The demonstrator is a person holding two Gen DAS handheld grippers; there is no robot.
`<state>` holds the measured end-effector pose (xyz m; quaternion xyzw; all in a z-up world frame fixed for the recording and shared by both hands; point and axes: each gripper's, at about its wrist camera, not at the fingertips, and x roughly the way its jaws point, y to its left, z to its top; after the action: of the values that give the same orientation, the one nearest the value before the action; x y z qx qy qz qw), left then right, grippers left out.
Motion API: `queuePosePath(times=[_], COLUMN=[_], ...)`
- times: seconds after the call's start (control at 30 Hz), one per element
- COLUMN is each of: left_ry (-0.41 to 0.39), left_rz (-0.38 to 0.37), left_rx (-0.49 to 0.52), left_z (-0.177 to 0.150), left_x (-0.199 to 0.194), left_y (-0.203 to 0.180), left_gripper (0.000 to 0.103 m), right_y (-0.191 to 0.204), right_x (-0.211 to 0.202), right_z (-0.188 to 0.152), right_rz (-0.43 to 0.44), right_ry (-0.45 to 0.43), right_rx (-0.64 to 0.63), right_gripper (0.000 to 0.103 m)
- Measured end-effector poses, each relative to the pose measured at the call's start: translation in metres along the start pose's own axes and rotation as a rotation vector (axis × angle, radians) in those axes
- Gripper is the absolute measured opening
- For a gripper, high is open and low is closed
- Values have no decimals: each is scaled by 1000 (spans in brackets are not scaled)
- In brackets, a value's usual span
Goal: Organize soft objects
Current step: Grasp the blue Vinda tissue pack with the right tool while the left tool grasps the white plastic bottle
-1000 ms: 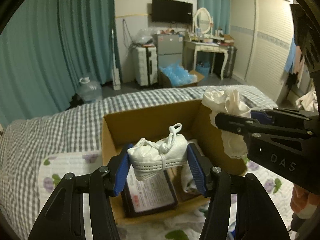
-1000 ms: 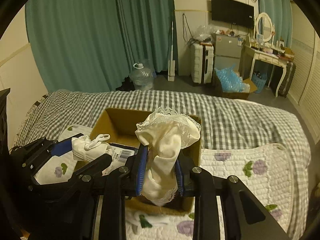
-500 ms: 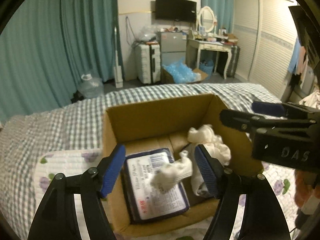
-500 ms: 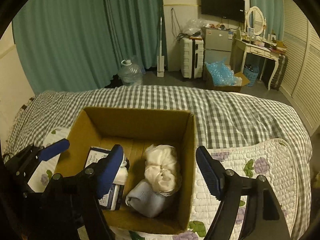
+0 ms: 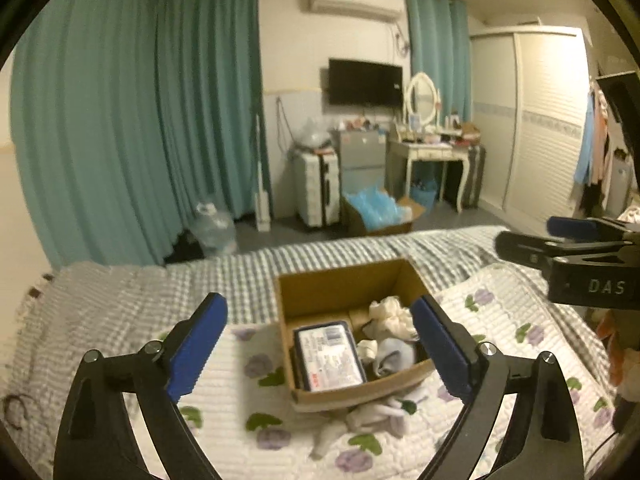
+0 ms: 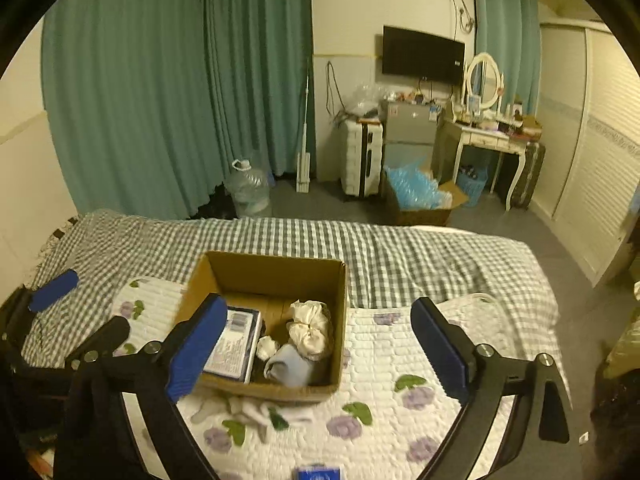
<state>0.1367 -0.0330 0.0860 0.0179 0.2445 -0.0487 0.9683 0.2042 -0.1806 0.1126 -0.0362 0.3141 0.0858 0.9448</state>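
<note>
A brown cardboard box (image 5: pixel 340 284) (image 6: pixel 276 272) sits on the bed. Inside lie a cream lace cloth (image 5: pixel 390 316) (image 6: pixel 310 324), a small white bundle (image 5: pixel 367 348) (image 6: pixel 267 346), a pale blue cloth (image 5: pixel 390 358) (image 6: pixel 292 362) and a flat dark-edged packet (image 5: pixel 328 354) (image 6: pixel 236 340). More pale cloth (image 5: pixel 372 420) (image 6: pixel 236 410) lies on the quilt in front of the box. My left gripper (image 5: pixel 318 348) is open and empty, held back above the box. My right gripper (image 6: pixel 320 350) is open and empty too, to the box's right.
The box rests on a white floral quilt (image 5: pixel 240 392) (image 6: pixel 384 372) over a grey checked bedspread (image 6: pixel 400 256). A small blue item (image 6: pixel 318 473) lies at the quilt's near edge. Beyond the bed stand teal curtains, a water jug (image 6: pixel 246 192), a suitcase and a dressing table.
Both grippers opened and dropped their cloths into the box: the white bundle from the left, the cream lace cloth from the right. Both then pulled back and up from the box.
</note>
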Motion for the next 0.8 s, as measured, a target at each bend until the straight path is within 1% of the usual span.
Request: queuePosePath(times=[0.07, 0.2, 0.27, 0.37, 0.47, 0.53, 0.6, 0.7, 0.8], left_ry=[-29, -65, -79, -81, -54, -34, 1, 66, 103], left_rz=[17, 11, 16, 17, -8, -18, -14, -5, -11], left_rx=[12, 32, 35, 37, 23, 16, 16, 11, -14], left_z=[2, 0, -6, -19, -36, -47, -62, -81, -101], left_x=[-23, -60, -74, -85, -85, -79, -71, -54, -36], left_y=[0, 4, 4, 3, 3, 0, -3, -6, -6], left_gripper=[96, 97, 97, 97, 97, 97, 97, 97, 97], right_y=[3, 6, 7, 11, 12, 10, 9, 11, 8], right_x=[-26, -64, -80, -89, -86, -76, -62, -33, -2], right_z=[-2, -11, -22, -40, -62, -78, -96, -125, -156], right_rz=[-27, -68, -67, -49, -75, -64, -59, -87, -60], right_ry=[-17, -34, -34, -2, 29, 64, 103, 173, 240], right_rx=[-16, -42, -49, -68, -76, -63, -51, -68, -49], right_gripper=[96, 97, 98, 99, 99, 99, 99, 99, 99])
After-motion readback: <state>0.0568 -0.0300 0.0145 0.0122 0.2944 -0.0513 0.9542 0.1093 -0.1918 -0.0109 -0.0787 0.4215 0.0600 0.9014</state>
